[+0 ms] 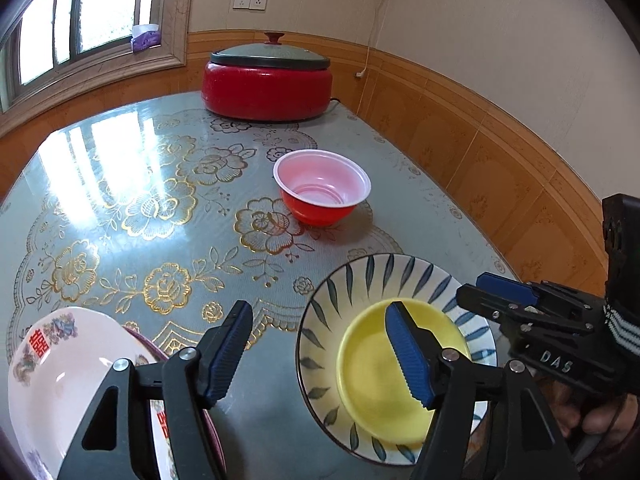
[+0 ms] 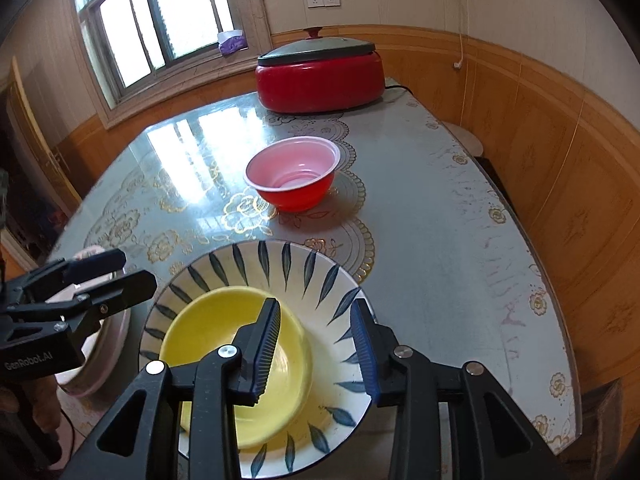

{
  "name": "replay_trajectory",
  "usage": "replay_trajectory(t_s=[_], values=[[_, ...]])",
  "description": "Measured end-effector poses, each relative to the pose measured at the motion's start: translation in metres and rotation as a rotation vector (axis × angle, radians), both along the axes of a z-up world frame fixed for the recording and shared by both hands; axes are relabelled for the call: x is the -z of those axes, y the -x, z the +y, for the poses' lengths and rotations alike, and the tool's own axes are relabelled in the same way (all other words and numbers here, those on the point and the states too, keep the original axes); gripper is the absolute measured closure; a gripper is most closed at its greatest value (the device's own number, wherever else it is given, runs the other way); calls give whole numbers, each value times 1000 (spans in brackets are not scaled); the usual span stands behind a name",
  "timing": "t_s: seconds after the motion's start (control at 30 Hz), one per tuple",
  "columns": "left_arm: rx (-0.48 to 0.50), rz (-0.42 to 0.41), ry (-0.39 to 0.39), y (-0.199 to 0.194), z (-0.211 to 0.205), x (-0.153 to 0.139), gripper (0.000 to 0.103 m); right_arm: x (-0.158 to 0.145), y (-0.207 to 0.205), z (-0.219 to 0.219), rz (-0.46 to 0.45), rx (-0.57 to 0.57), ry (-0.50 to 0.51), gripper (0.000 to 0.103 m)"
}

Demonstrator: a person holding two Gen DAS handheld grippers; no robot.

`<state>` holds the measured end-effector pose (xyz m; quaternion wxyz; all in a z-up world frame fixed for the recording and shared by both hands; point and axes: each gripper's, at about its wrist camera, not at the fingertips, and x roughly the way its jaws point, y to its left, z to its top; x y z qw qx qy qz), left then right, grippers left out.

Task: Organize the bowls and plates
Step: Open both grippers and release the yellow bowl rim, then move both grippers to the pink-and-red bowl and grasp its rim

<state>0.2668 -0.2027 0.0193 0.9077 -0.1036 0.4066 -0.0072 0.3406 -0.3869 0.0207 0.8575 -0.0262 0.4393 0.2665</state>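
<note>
Red bowl [image 2: 294, 178] sitting upright mid-table, ahead of both tongs | yellow dish [image 2: 236, 364] nesting in striped plate [image 2: 304, 276] | right gripper [image 2: 316, 348] hovering open, empty, nearer bowl | left gripper [image 1: 320, 354] gaping empty.

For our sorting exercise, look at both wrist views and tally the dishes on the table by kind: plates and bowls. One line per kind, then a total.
Plates: 2 (blue-leaf striped plate, yellow plate resting on it)
Bowls: 2 (red bowl with pink inside, white bowl with red characters)
Total: 4 dishes. A purplish rim shows under the white bowl; I cannot tell what it is.
</note>
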Motion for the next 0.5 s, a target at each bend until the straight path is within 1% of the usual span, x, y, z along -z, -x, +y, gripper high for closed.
replay_trajectory(t_s=[0.07,0.17,0.37,0.47,0.5], values=[[-14,10,12,-6,3,0,34,0,-11,-6,31,15,-39,67],[-27,26,27,-14,8,3,34,1,-24,-13,60,34,-63,67],[-76,63,86,-27,22,8,34,16,-51,-21,156,60,-111,67],[-109,80,70,-34,27,8,34,20,-65,-19,183,44,-122,67],[-116,82,75,-36,30,8,34,20,-68,-18,186,35,-130,67]])
